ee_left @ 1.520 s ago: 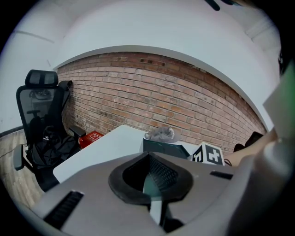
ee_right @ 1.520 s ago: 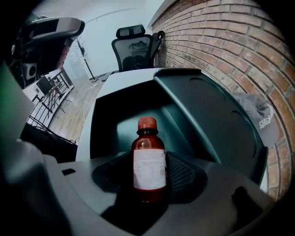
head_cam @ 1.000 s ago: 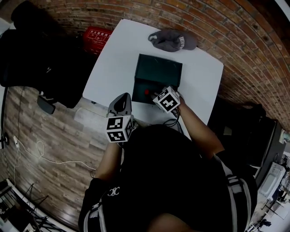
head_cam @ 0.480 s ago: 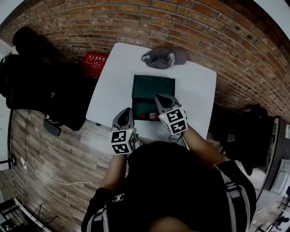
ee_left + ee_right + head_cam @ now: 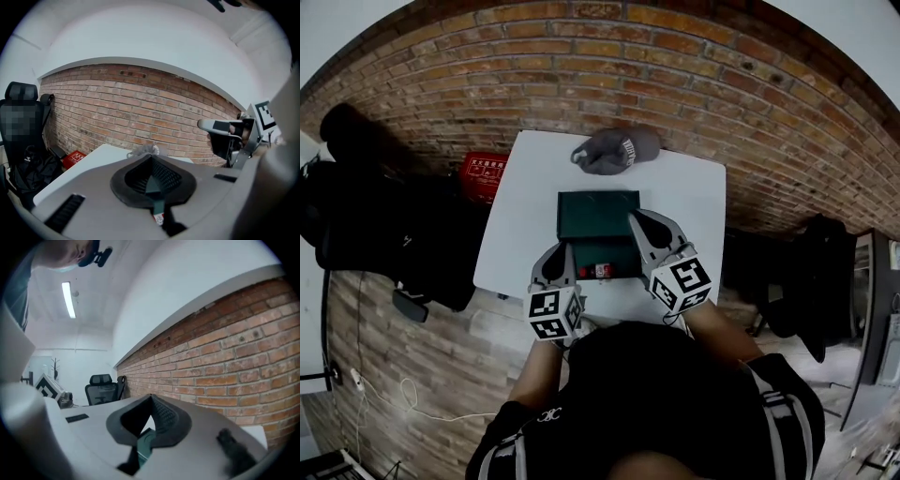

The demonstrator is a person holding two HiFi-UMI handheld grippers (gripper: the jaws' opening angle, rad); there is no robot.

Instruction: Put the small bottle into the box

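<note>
- The small bottle is lying inside the open dark green box, at its near edge, on the white worktop.
- The left gripper is hovering near the box, clenched and empty.
- The right gripper is hovering over the box's right side, clenched and empty.
- A grey cap is sitting behind the box.

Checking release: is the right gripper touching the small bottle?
Apart. In the head view the bottle lies in the box, with a visible gap between it and the right gripper. The right gripper view shows the jaws together with nothing between them.
</note>
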